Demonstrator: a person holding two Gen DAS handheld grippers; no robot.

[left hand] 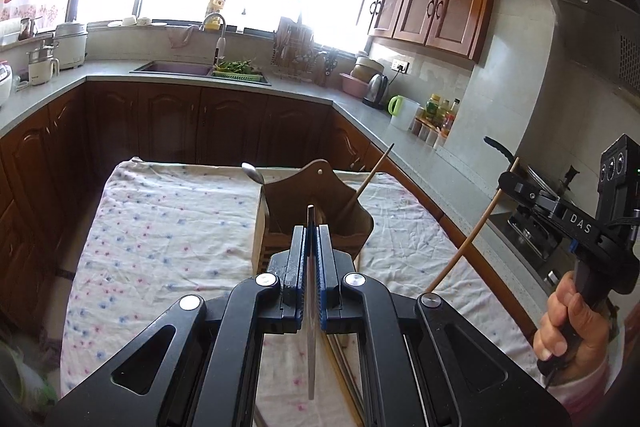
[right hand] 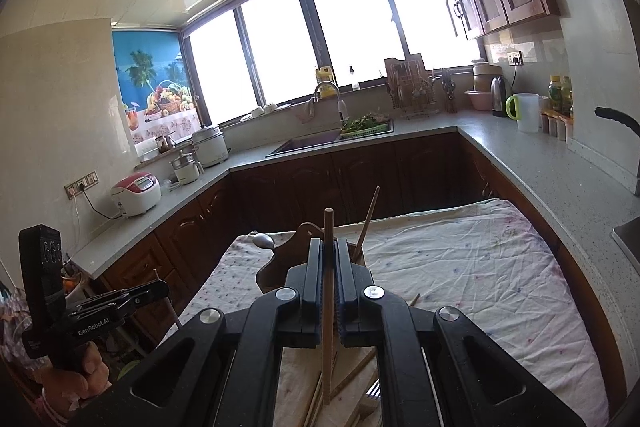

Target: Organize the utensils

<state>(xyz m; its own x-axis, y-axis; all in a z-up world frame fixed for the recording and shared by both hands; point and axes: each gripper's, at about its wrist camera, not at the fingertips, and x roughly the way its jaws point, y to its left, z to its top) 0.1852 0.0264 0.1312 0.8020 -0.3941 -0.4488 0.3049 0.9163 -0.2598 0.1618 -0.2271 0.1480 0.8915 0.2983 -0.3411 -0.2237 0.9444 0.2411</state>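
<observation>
1. Two claws are each carrying a utensil. The left claw (left hand: 311,247), low centre in its own view, is clamped narrow on a thin flat metal utensil (left hand: 310,339) seen edge-on, its tip sticking up just past the pads; what kind of utensil it is cannot be told.
2. The right claw (right hand: 329,267) is closed on a slim round wooden chopstick (right hand: 328,327), held nearly upright between the pads.
3. A brown wooden utensil holder with a curved back (left hand: 320,203) stands at mid-frame on the tabletop under a white cloth with small blue and pink dots (left hand: 168,227). It already holds one wooden chopstick (left hand: 370,179) and a metal spoon (left hand: 254,173).
4. More sticks (right hand: 316,399) lie on the cloth at the bottom of the right view.
5. Judged step: carrying both pieces toward the holder.
6. The next move calls for bringing each tip over the holder's open top, tilting it downward, then loosening the grip, one claw at a time so they do not collide.
</observation>
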